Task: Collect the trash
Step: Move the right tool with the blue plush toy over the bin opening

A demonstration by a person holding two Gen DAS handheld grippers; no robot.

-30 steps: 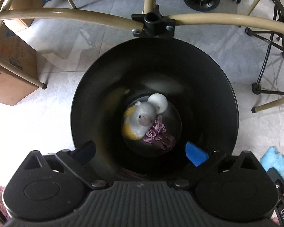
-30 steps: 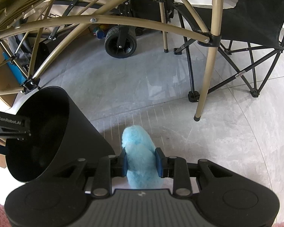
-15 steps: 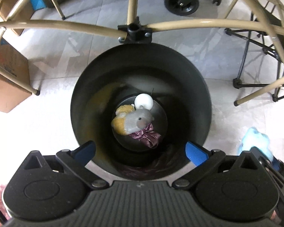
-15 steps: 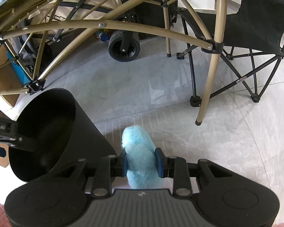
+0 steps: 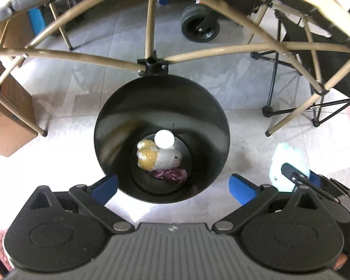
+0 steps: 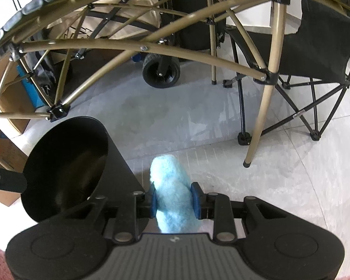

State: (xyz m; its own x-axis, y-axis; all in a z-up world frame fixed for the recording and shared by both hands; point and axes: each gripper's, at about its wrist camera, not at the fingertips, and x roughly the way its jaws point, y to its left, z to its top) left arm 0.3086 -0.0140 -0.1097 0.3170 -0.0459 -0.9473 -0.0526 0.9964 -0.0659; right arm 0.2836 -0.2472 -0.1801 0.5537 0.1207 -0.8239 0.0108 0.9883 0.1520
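The right tongs (image 6: 173,198) are clamped on a pale blue fluffy plush (image 6: 171,189), their blue pads pressing into its sides just right of the black bin (image 6: 119,163), which stands on the tiled floor. The plush looks light and soft: its pile bulges around the pads, so it should squash rather than slip, and a grip across its middle, as here, seems sound; it is neither stiff nor fragile, and dropping it into the bin should do no harm. The left tongs (image 5: 172,186) stand wide open and empty above the bin's mouth, one blue pad over the near rim and the other out past it to the right. At the bottom of the bin (image 5: 105,126) lie a grey-and-yellow stuffed toy (image 5: 159,157), a white round thing (image 5: 164,138) touching it on the far side, and a crumpled purple scrap (image 5: 172,175) against its near side. What the white round thing is I cannot tell, nor whether more lies under the toy. In the left view the blue plush (image 5: 289,161) is partly covered by the right tongs, and its lower end is cut off behind the tool body in the right view, so its full shape stays unclear. Beyond the bin a tan tubular frame (image 6: 119,46) and a black folding chair (image 6: 315,42) crowd the floor.
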